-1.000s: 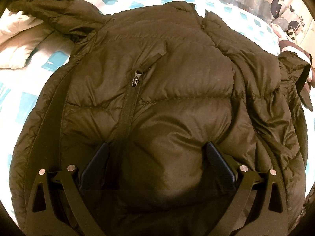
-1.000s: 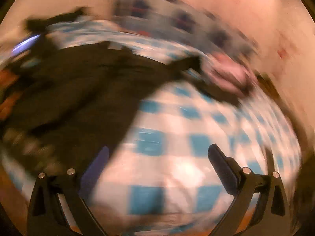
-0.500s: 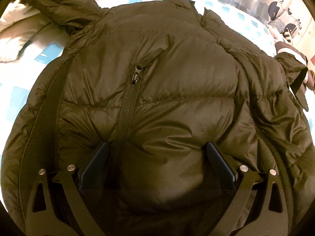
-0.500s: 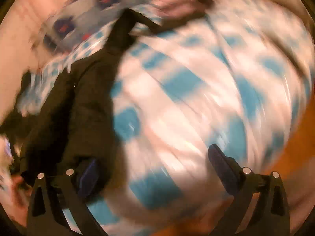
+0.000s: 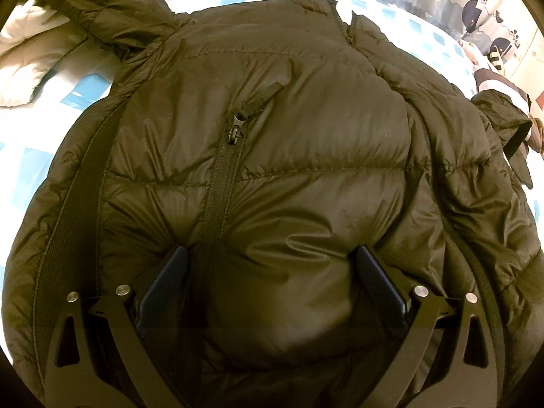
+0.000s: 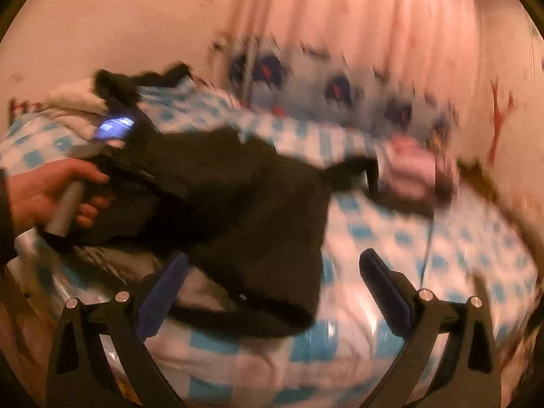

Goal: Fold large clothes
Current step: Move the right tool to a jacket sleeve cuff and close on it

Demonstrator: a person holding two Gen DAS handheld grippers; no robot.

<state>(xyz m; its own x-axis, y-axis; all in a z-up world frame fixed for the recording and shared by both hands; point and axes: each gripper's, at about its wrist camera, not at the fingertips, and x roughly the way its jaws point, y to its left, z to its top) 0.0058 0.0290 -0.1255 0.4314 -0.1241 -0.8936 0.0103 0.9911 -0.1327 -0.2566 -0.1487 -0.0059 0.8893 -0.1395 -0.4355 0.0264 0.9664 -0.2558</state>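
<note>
Lying on one checked bedsheet, one dark puffer jacket.

The right gripper has swung back toward the jacket.

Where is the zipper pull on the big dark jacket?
In the left wrist view, the zipper pull sits left of middle on the jacket, above the open left claw.
</note>
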